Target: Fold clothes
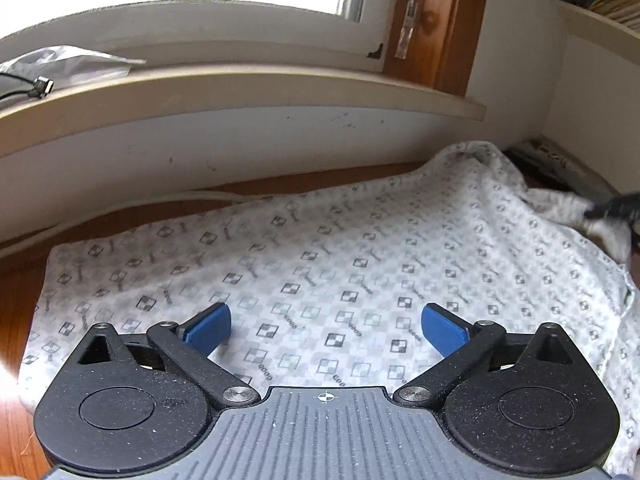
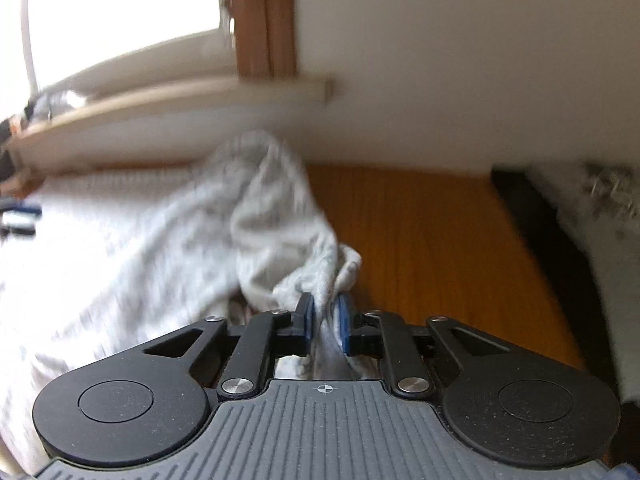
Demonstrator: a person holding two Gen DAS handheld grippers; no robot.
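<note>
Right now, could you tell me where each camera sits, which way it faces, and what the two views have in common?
Left wrist: on the left gripper, looking forward and down over the patterned garment toward the windowsill; its own blue pads stand wide apart, nothing between them.
Right wrist: on the right gripper, facing the wooden table and wall; its pads pinch a bunch of garment.
Shared: garment, windowsill, table.

Two alike: left gripper [image 1: 326, 330] and right gripper [image 2: 325, 318], each with blue ribbed pads [image 1: 210, 328] on black linkage arms. Silver screws [image 1: 239, 394] at the pivots, round black housings either side, a grey ridged body behind bearing a white crosshair mark [image 2: 325, 389].
</note>
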